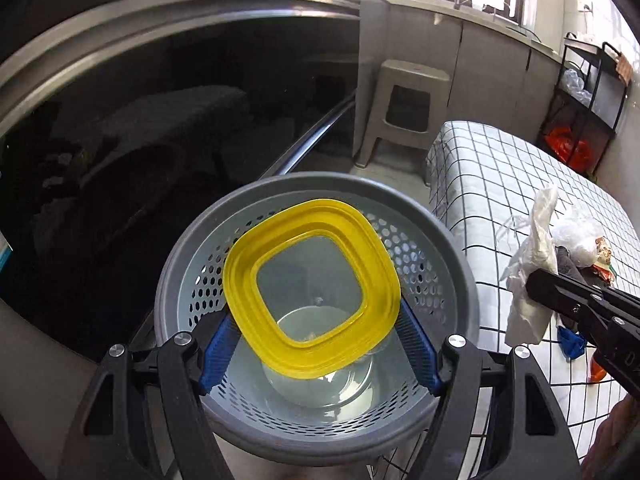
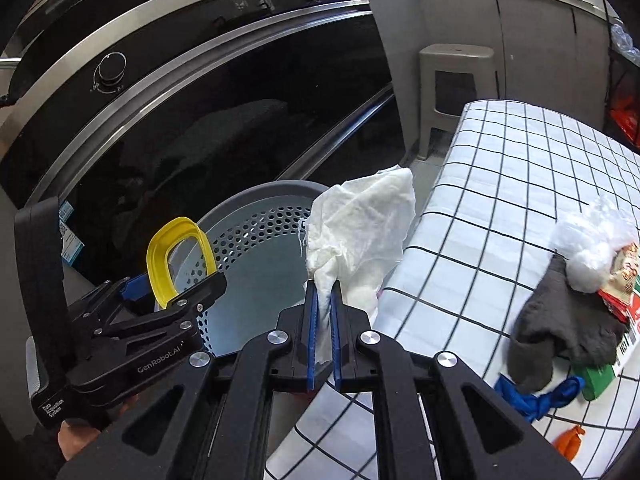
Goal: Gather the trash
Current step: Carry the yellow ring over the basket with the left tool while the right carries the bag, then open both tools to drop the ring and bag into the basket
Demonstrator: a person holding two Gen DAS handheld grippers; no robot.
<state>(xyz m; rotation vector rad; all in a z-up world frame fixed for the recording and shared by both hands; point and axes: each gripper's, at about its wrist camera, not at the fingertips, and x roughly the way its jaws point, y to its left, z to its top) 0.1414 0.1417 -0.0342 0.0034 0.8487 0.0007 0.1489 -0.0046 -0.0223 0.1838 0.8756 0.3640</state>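
Yellow lid point(image 1: 312, 288) in left gripper point(image 1: 316, 344) over grey basket point(image 1: 460, 280)

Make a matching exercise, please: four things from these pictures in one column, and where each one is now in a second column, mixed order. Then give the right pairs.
Things:
1. yellow lid
2. white tissue
3. grey sock
4. grey basket

Places:
A. lying on the checked cloth
B. on the floor, beside the cloth-covered table
C. pinched in the right hand-held gripper
D. between the fingers of the left hand-held gripper, above the basket

Pairs: 1-D, 2-C, 3-A, 4-B
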